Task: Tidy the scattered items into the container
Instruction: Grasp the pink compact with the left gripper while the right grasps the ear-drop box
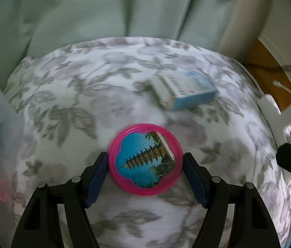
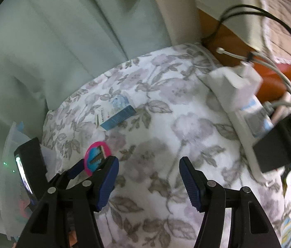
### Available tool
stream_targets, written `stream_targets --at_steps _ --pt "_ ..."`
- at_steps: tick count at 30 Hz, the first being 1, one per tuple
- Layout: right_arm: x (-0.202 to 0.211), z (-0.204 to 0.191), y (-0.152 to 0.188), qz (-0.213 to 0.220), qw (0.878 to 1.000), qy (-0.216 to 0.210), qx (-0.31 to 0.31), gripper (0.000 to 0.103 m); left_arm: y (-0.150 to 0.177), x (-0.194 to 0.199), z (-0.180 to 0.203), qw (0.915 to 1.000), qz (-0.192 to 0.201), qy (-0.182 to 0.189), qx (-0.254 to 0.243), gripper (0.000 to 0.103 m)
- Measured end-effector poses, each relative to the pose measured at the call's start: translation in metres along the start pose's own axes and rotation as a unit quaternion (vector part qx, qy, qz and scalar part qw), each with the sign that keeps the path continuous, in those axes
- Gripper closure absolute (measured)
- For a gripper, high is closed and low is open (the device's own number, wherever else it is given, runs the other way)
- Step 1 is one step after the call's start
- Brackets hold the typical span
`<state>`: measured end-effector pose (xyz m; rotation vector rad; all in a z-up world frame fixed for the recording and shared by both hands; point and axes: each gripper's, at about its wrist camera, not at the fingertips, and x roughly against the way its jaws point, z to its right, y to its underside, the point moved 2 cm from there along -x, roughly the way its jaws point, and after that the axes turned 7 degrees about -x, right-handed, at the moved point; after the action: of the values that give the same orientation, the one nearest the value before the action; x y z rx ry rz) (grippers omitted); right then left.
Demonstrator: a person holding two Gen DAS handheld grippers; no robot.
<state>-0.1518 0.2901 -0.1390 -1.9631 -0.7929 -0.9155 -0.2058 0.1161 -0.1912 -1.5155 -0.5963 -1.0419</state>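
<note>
L tongs [image 1: 145, 161] wide round pink disc [image 1: 145, 159], contact unclear, R tongs [image 2: 148, 165] open, empty, bin [image 2: 11, 144] blurred.

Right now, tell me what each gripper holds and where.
Nothing yet. The left gripper straddles the pink round mirror at its rim, pads not pressing; the right gripper is empty.

Floral-print bedspread [image 1: 67, 95], pink round pagoda-picture mirror [image 1: 145, 160] lying flat, blue-white box [image 1: 188, 92] beyond it

Hot pink round mirror [image 1: 145, 161] with a blue-sky pagoda picture, pale blue-and-white box [image 1: 183, 92], white bedspread [image 1: 79, 95] in grey-lilac florals, mint green curtain [image 1: 73, 10], navy-padded black grippers.
</note>
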Motion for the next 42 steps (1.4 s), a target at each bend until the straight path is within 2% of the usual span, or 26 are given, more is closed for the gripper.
stream_targets --at_steps 3,9,11,21,23,28,37,42 --pt "-0.015 -0.015 -0.008 -0.005 1.0 -0.004 0.023 0.038 0.004 0.002 -0.018 0.9997 -0.008 -0.006 0.021 0.029" --pt "-0.054 -0.053 -0.027 -0.019 0.997 -0.008 0.08 0.033 0.016 0.009 -0.039 0.998 -0.013 0.013 0.06 0.029" --pt "-0.064 -0.062 -0.034 -0.025 0.995 -0.01 0.091 0.024 0.016 0.009 -0.04 0.9976 -0.014 0.02 0.065 0.029" --pt "-0.096 -0.09 -0.05 -0.038 0.983 0.04 0.174 0.021 0.02 0.013 -0.047 0.9948 -0.008 0.049 0.089 0.029" --pt "-0.1 -0.094 -0.05 -0.043 0.981 0.044 0.183 0.012 0.021 0.014 -0.048 0.9941 -0.007 0.055 0.093 0.029" --pt "-0.114 -0.099 -0.051 -0.052 0.976 0.055 0.202 0.001 0.02 0.014 -0.05 0.993 -0.007 0.063 0.1 0.029" --pt "-0.139 -0.096 -0.052 -0.057 0.972 0.085 0.212 0.001 0.019 0.014 -0.049 0.9931 -0.006 0.064 0.098 0.029" --pt "-0.138 -0.098 -0.052 -0.056 0.971 0.081 0.218 0.001 0.018 0.013 -0.047 0.9934 -0.007 0.06 0.097 0.029"
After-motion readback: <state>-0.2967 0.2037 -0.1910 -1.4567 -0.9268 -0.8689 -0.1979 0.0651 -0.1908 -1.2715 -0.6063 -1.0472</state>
